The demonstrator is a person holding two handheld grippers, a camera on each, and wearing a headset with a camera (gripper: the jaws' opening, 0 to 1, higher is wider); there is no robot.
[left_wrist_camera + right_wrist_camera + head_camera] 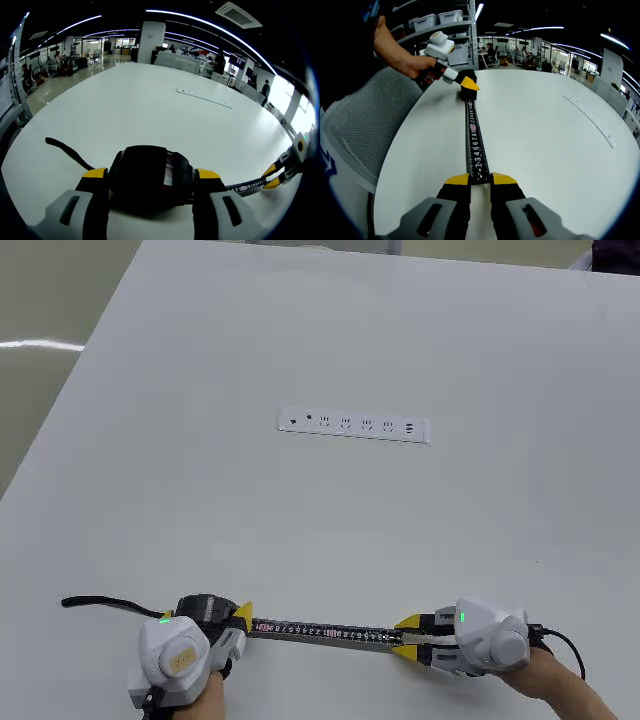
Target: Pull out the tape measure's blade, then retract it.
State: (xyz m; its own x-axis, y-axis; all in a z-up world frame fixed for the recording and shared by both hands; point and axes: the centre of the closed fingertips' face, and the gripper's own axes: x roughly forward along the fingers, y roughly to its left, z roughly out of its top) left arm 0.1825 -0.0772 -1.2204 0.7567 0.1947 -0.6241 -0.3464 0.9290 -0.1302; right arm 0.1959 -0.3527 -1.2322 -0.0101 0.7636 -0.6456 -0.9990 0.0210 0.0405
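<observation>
Fingers [95, 174] of left gripper [151, 175] closed on black case [150, 170], one yellow tip each side, case low centre in left gripper view. Black strap [67, 150] runs from case toward left edge, lying flat on white table [130, 100]. Blade [247, 186] leaves case on the right, goes to lower right of frame, where right gripper [275, 176] pinches its end between yellow tips.

Head view: left gripper [205, 615] lower left, clamped round case [205, 608], strap [100, 602] trailing off left. Blade [320, 630] pulled out, straight, running rightward low on table [300, 340], along the bottom of frame. Right gripper [407, 636] lower right, jaws closed on blade end. A hand at bottom edge behind each gripper. White power strip [355, 426] mid frame, well apart from both grippers.

Right gripper view: right gripper [480, 179] bottom centre, jaws shut on blade [475, 140], tip end between the yellow pads. Blade runs up the frame, numbers visible, to left gripper [469, 86] upper left, held by a hand [415, 65]. Case mostly hidden there behind the jaws. Strip [590, 120] at right, far side of table [535, 125].
</observation>
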